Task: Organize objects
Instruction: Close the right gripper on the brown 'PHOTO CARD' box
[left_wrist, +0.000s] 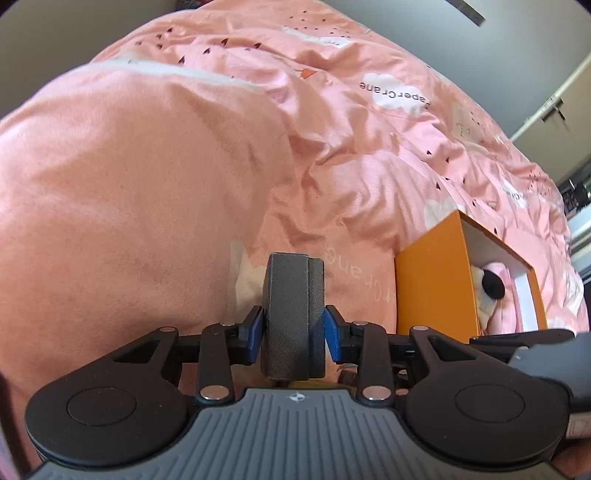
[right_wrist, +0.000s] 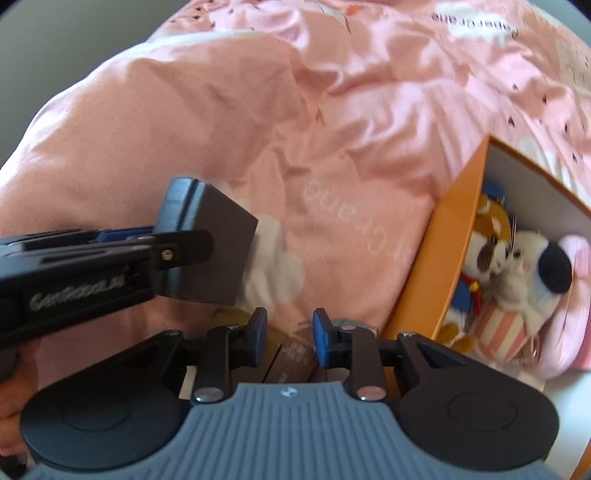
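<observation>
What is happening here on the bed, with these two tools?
A person is tidying things on a pink duvet. The left hand-held gripper is shut on a dark grey block, held above the bedding. The right hand-held gripper stands open and holds nothing. To the right, an orange box already holds plush toys.

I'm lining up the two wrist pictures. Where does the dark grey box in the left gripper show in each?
Left wrist: dark grey box at lower centre, clamped between the blue pads.
Right wrist: same box at left of centre, held by the left gripper.
Shared landmark: orange box of plush toys, at right.
</observation>
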